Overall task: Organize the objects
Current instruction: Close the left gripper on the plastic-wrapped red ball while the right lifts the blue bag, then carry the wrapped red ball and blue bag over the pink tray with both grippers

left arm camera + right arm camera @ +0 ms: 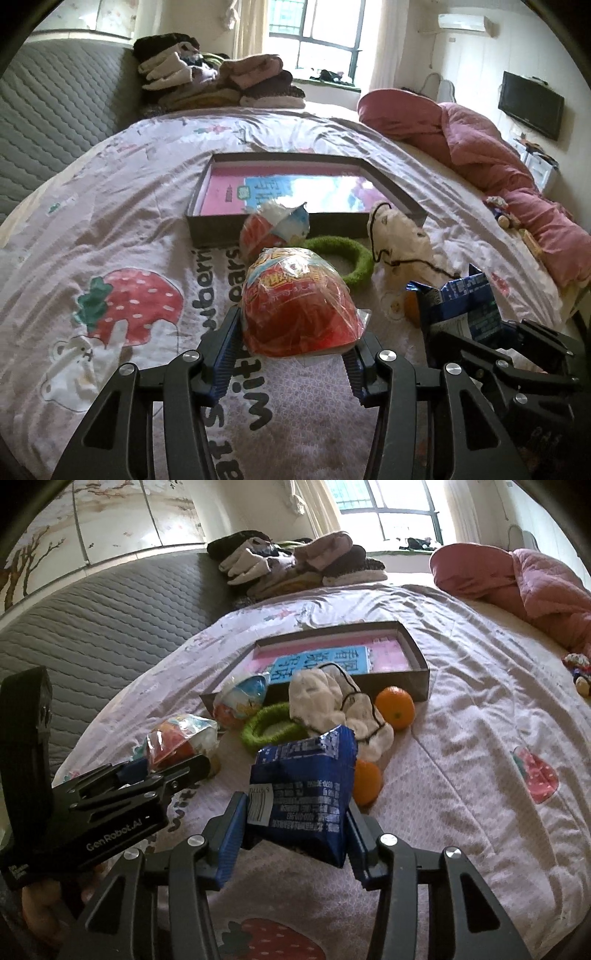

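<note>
My left gripper (293, 354) is shut on a red snack packet (299, 306), held above the bedsheet; it also shows in the right wrist view (173, 744). My right gripper (295, 834) is shut on a blue snack bag (306, 782), also seen in the left wrist view (461, 302). Ahead lies an open dark box (207, 218) with a pink and blue sheet inside (421, 679). Before it lie a second snack packet (273, 229), a green ring (354, 258), a white cloth toy (399, 236) and two oranges (395, 707) (367, 781).
All of this is on a bed with a strawberry-print sheet (129, 302). Folded clothes (218, 81) are piled at the far end, a pink quilt (491, 155) lies along the right side, and a grey padded headboard (55, 110) runs on the left.
</note>
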Demonstrator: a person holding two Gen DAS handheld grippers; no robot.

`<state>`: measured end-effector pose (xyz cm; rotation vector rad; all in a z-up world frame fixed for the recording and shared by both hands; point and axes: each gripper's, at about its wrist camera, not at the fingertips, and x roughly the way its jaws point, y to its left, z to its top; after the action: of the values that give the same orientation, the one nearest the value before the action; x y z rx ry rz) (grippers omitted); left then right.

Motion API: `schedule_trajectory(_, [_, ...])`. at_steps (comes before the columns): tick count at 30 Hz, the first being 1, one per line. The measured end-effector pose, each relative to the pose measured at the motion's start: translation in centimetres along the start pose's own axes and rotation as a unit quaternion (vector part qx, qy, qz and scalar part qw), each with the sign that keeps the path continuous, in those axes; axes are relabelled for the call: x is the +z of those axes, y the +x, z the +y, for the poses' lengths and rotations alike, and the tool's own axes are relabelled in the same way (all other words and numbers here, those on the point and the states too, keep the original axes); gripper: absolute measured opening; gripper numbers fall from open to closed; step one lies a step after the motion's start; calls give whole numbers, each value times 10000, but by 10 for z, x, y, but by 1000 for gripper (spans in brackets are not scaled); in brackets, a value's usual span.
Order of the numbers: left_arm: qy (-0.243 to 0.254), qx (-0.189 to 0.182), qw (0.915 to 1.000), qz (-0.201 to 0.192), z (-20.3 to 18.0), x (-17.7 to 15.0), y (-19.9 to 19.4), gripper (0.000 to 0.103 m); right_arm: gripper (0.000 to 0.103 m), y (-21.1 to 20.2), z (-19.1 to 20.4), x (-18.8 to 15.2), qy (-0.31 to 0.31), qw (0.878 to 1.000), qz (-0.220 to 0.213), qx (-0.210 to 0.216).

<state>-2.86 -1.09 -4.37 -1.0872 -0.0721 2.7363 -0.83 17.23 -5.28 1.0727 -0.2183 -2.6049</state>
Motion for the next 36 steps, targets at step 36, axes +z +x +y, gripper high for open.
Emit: schedule_trajectory(36, [35,170,9981,-583,0,62,-14,52,49,-16,-4,77,-518,9948,-843,-262])
